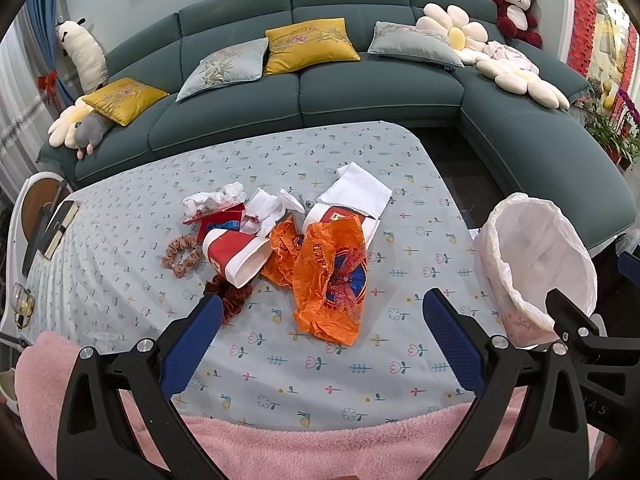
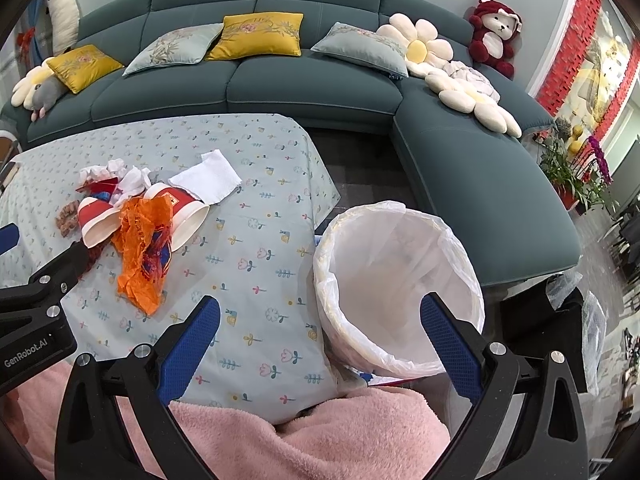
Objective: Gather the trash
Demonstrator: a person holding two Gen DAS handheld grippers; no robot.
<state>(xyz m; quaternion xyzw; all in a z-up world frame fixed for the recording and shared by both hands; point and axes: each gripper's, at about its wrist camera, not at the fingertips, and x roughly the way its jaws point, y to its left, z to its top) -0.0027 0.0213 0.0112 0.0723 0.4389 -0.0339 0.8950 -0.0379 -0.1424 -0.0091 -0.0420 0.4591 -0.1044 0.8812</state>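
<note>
The left gripper [image 1: 322, 336] is held with its blue-padded fingers spread wide, and nothing is gripped between them; a patch of the flower-printed tablecloth [image 1: 360, 364] is framed by the gap. The right gripper [image 2: 320, 332] is likewise spread wide and empty, its left finger seen over the cloth and its right finger over the mouth of the white-lined trash bin [image 2: 400, 280]. "GenRobot.AI" can be read on the black body of the left gripper where it enters the right wrist view at the left edge. Printing is carried by the orange plastic bag [image 1: 328, 276] and by the two red-and-white paper cups [image 1: 236, 256], but it cannot be read. The trash is heaped on the table ahead of the left gripper: the bag lies nearest, just beyond the finger tips, with the cups, crumpled white tissues [image 1: 216, 198], a flat white napkin [image 1: 356, 190] and red wrappers [image 1: 224, 222] farther back. A dark red scrunchie [image 1: 232, 298] is touched or nearly touched by the left finger tip, and a tan scrunchie [image 1: 182, 256] lies beside it. The bin is tilted beside the table's right edge, ahead of the right gripper.
</note>
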